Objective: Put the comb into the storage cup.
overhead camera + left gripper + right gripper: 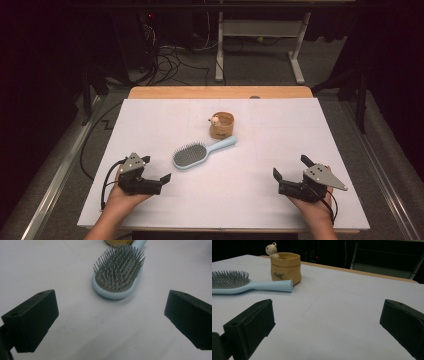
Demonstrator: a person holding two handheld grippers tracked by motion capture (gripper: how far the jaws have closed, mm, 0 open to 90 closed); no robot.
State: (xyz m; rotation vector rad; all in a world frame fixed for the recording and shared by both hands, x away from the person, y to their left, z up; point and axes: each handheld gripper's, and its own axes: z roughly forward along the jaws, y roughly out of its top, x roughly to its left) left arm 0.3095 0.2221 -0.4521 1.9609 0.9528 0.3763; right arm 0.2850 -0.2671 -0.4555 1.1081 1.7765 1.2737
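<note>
- Where the white table (pixel 250 200) comes nearest, the left gripper (pixel 155 169) rests at the near left and the right gripper (pixel 291 167) at the near right, well apart; each has its jaws spread wide, grasping nothing.
- Beyond them, near the middle, a light blue hairbrush (pixel 192 154) lies bristles up, its handle angled far-right and its end just beside the pouch.
- In the left gripper view the brush's handle is cut off at the top edge.
- Farther still stands a small tan pouch (pixel 222 126), open-topped, with a small pale figurine (pixel 215 120) at its left rim; what lies inside the pouch cannot be made out.
- Past the far edge, cables (pixel 167 60) and a white desk frame (pixel 260 35) sit in dim light.
</note>
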